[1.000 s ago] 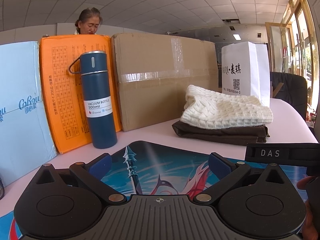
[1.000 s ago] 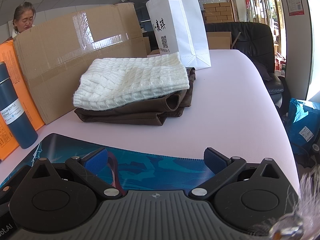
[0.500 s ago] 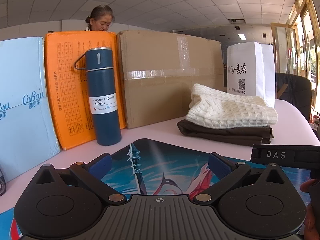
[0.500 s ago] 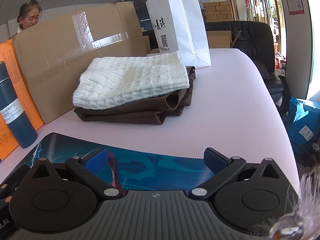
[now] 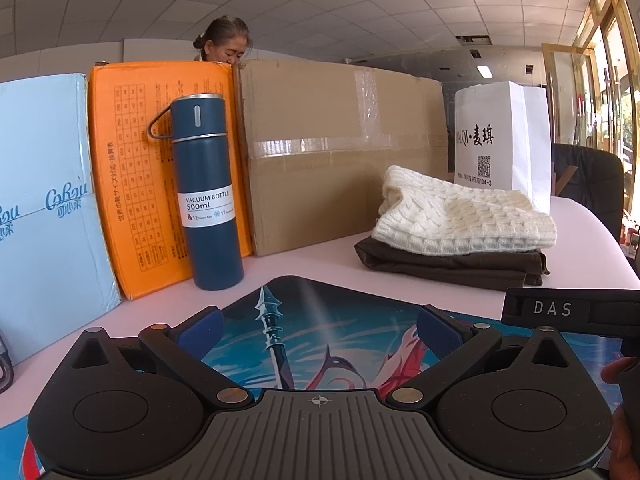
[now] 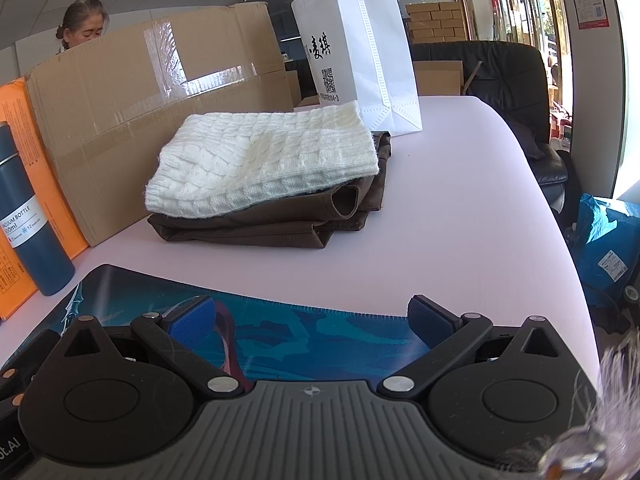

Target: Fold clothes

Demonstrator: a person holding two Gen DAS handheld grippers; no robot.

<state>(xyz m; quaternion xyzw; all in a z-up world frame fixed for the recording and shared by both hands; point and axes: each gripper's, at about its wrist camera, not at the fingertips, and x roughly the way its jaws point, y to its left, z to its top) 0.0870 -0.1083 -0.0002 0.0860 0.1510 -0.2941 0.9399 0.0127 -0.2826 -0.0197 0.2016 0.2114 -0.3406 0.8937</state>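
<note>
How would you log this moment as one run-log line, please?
left gripper: open, empty | right gripper: open, empty | white knit: folded atop brown garment | both above mat

This looks like an office or a commercial storeroom. A suspended grid ceiling (image 5: 320, 4) with recessed panel lights spans the room, and tall glass doors (image 5: 612, 92) let daylight in on one side. Brown cartons are stacked (image 6: 434, 22) against the far wall, and a black leather office chair (image 6: 508, 80) stands off the counter's (image 6: 460, 208) far corner. Along the counter's back edge stand a taped cardboard box (image 5: 344, 152), printed packaging and a white shop bag (image 6: 360, 48).
</note>
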